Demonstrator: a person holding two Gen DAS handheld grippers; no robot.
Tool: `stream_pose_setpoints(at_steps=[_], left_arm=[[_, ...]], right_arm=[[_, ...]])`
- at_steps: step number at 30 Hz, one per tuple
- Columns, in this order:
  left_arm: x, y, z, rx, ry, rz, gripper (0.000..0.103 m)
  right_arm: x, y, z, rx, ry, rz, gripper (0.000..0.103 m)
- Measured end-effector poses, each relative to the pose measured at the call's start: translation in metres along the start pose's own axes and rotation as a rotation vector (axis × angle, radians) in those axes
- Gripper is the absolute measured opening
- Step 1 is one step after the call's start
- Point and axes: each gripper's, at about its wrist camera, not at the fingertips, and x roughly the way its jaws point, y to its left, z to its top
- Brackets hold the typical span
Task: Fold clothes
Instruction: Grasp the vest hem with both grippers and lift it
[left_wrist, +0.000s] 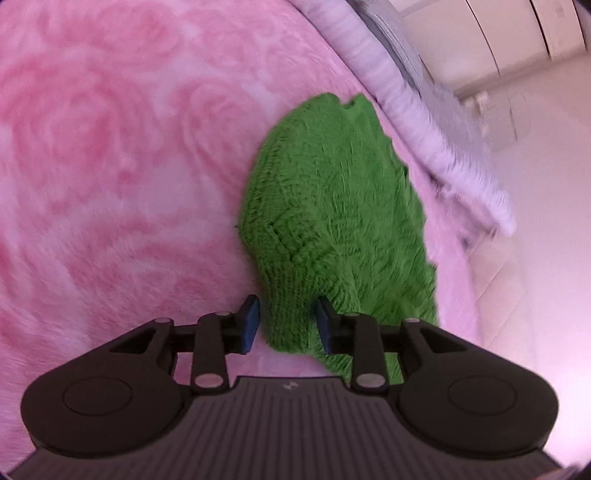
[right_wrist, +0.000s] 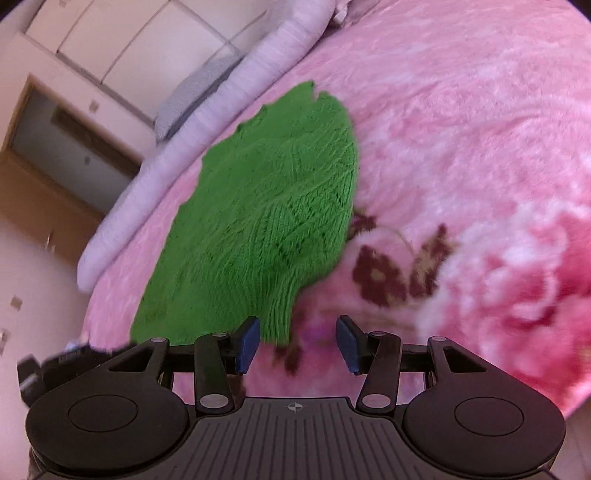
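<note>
Green knitted garment (left_wrist: 332, 206) lies flat on a pink rose-patterned blanket (left_wrist: 110, 166), with no label or writing readable on it. Its long axis runs from the near edge by the grippers away toward the far edge of the bed, where the narrow end shows a small notch.

In the left wrist view, the left gripper (left_wrist: 286, 325) has its blue pads parted, and a narrow near end of the knit lies in the gap; whether the pads touch it cannot be told. Right of the garment runs a pale lilac quilt edge (left_wrist: 424, 122), then white cabinets (left_wrist: 517, 33).

In the right wrist view, the garment (right_wrist: 266, 206) sits left of centre. The right gripper (right_wrist: 297, 343) stands wide with only blanket (right_wrist: 461, 129) between its pads; the knit's corner ends just beside the left pad. Dark red flowers (right_wrist: 380, 273) are printed on the blanket to the right.
</note>
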Motion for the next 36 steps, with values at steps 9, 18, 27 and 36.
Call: stream_pose_setpoints(at_steps=[9, 18, 27, 36], left_arm=[[-0.010, -0.015, -0.002, 0.056, -0.020, -0.017, 0.004], [-0.093, -0.088, 0.013, 0.247, -0.135, -0.215, 0.004], [-0.029, -0.022, -0.043, 0.252, 0.086, 0.105, 0.009], [-0.040, 0.009, -0.027, 0.086, -0.007, 0.028, 0.033]], right_arm=[[0.007, -0.004, 0.017, 0.185, 0.021, 0.123, 0.006], [-0.104, 0.013, 0.082, 0.180, -0.189, 0.356, 0.005], [-0.067, -0.025, 0.034, 0.103, 0.016, -0.121, 0.006], [-0.068, -0.048, 0.024, 0.106, -0.039, -0.070, 0.046]])
